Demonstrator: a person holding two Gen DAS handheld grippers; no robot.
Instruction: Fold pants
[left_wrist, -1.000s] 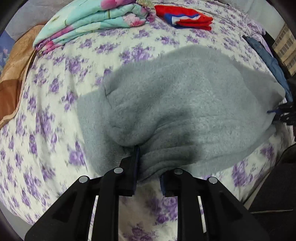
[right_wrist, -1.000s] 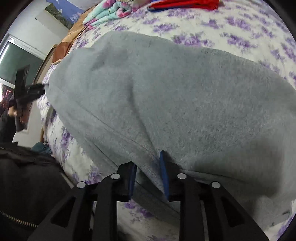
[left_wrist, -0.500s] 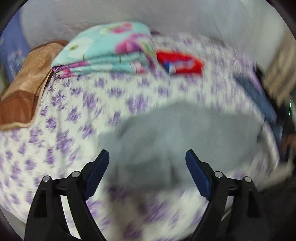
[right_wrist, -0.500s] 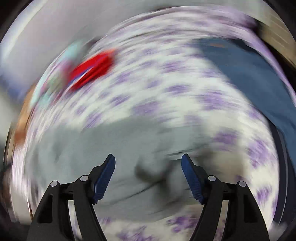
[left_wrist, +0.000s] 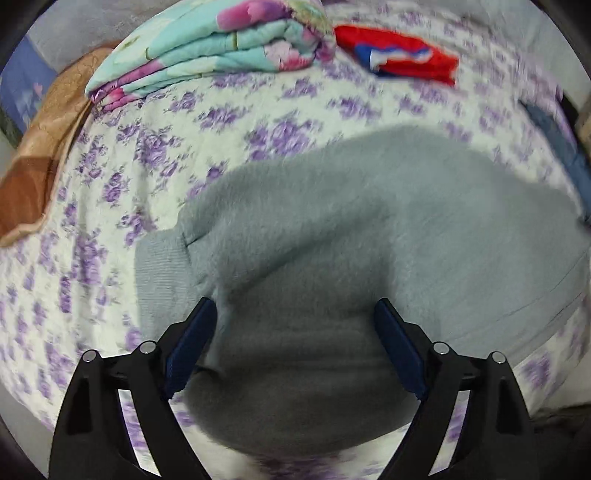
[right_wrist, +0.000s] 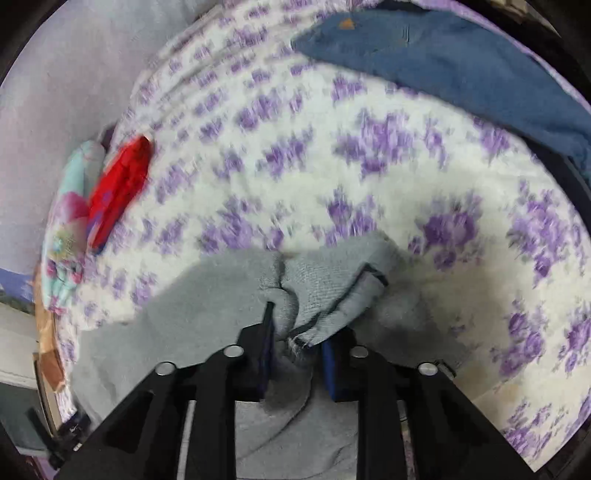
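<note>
The grey fleece pants (left_wrist: 351, 236) lie folded on the purple-flowered bedsheet (left_wrist: 155, 155). My left gripper (left_wrist: 295, 317) is open wide, its jaws straddling the near edge of the pants without pinching them. In the right wrist view the pants (right_wrist: 207, 295) show as a bunched grey end. My right gripper (right_wrist: 299, 332) is shut on a bunched fold of that end, close to the bedsheet (right_wrist: 332, 155).
A folded turquoise floral quilt (left_wrist: 207, 48) and a red folded garment (left_wrist: 402, 55) lie at the far side of the bed. Blue jeans (right_wrist: 461, 62) lie far right. A brown pillow (left_wrist: 40, 155) sits at the left edge.
Both grippers let go of the pants edge and opened wide half a second ago. The left one now hovers open over the near edge. The right one swung round and closed on the bunched end.
</note>
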